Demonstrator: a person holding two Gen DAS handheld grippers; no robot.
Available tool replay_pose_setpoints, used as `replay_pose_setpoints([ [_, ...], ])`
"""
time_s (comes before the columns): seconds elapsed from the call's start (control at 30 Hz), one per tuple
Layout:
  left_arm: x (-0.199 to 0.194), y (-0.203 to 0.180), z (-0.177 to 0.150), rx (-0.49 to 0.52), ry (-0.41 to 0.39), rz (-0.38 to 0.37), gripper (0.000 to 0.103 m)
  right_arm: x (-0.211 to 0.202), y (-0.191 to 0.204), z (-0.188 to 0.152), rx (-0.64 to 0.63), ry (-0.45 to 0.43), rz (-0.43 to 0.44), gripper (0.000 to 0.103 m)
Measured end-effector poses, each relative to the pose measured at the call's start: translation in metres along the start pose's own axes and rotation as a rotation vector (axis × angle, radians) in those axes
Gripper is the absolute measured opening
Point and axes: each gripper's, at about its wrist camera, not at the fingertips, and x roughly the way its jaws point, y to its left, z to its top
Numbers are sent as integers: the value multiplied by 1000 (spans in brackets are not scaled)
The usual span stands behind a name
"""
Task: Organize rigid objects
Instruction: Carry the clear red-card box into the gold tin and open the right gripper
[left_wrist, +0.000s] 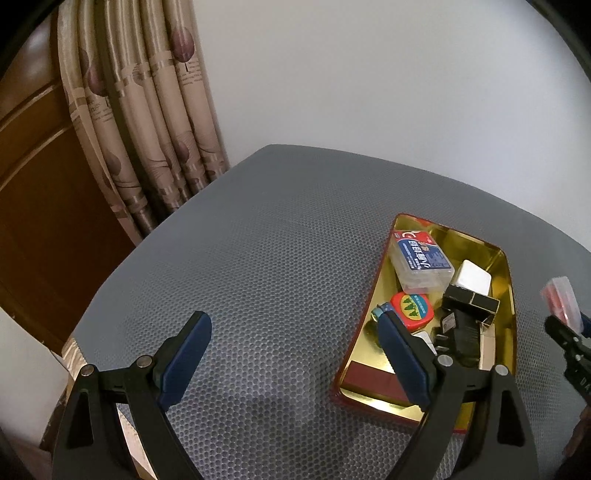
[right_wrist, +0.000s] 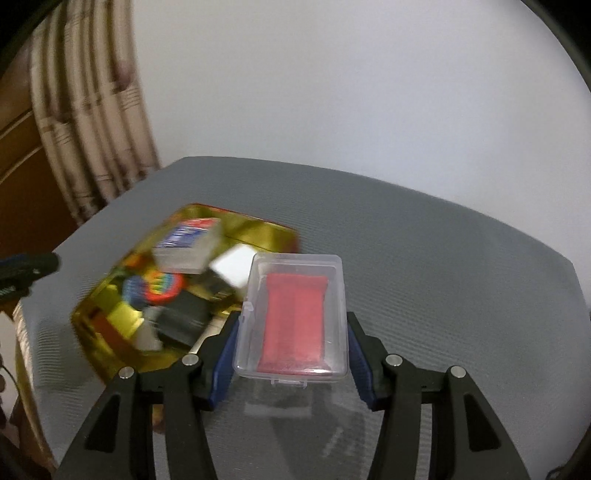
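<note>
Gold tin (right_wrist: 258, 236) contents motion-blurred

Bare mat (left_wrist: 258, 258) left of crowded tin (left_wrist: 380, 280)

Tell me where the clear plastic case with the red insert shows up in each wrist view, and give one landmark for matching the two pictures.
Left wrist view: the clear plastic case is at the far right edge, blurred, held up by the right gripper, beyond the gold tin's right side.
Right wrist view: the case is at lower centre, clamped between the right gripper's blue pads.
Shared landmark: the gold tin on the grey mat.
</note>
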Motion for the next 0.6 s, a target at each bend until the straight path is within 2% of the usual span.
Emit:
replay_pose_setpoints([
  [0.33,-1,-1,0,2,-8,7,89,2,57,15,-81,12,71,54],
  [0.6,0,2,1,-14,-2,19,89,21,97,26,-127,45,76,54],
])
